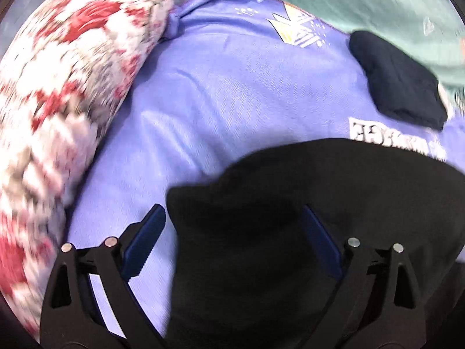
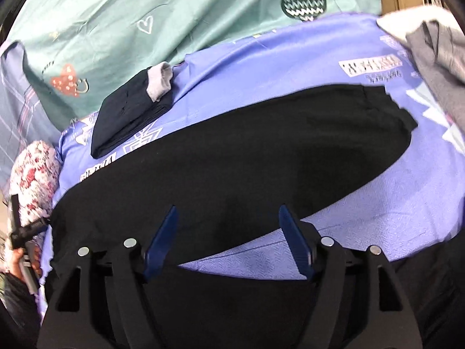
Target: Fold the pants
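Covering the bed [image 2: 377, 157], a periwinkle printed sheet [image 2: 261, 58].

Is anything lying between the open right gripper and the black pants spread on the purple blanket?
Nothing visible does. The right gripper hangs open directly over the black pants, which lie on the purple blanket. The folded dark navy garment sits apart, beyond the pants' far edge.

The flowered pillow [image 1: 58, 110] is smearing with blur in the left view; the black pants [image 2: 232, 160] are running under the frame's bottom edge.
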`<state>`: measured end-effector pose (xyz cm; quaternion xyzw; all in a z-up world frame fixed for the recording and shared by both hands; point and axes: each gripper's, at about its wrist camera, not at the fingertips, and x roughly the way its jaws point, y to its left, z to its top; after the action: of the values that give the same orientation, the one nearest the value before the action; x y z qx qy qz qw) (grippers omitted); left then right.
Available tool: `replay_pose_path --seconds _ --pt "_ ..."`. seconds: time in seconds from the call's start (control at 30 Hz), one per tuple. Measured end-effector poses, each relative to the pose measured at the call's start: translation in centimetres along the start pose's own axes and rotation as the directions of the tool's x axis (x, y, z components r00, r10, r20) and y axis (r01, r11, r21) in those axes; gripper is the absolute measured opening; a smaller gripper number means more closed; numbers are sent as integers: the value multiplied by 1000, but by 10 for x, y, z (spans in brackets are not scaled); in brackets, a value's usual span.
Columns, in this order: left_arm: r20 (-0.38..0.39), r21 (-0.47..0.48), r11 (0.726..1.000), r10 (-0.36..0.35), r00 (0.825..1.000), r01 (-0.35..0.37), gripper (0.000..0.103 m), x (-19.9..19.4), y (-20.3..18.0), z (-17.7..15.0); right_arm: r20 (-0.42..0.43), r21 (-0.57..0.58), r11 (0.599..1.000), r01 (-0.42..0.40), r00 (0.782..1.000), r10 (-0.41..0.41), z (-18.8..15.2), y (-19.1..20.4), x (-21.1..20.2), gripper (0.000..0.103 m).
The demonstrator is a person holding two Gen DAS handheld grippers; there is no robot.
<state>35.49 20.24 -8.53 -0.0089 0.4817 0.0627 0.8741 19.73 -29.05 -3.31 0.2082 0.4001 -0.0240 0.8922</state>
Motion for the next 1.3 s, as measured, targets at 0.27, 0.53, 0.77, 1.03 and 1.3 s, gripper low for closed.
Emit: replay_pose_path --seconds 0.27,0.53,0.77,1.03,1.3 --pt "32 99 995 -37 999 34 56 11 -8 7 -31 50 999 -4 1000 5 -1 -15 6 72" --pt "96 155 987 27 995 -42 39 -15 -25 8 -24 33 999 -26 999 27 -3 -8 0 72" --pt "160 90 983 144 977 -159 39 -20 -25 33 -7 46 999 -25 1000 26 -2 -11 -3 72" --pt "72 -15 982 186 980 -186 88 11 -11 28 -34 66 998 -21 999 23 -2 -22 11 72" --pt "174 -51 991 134 976 -127 96 -49 -18 10 22 -1 995 -95 995 95 8 -4 12 64"
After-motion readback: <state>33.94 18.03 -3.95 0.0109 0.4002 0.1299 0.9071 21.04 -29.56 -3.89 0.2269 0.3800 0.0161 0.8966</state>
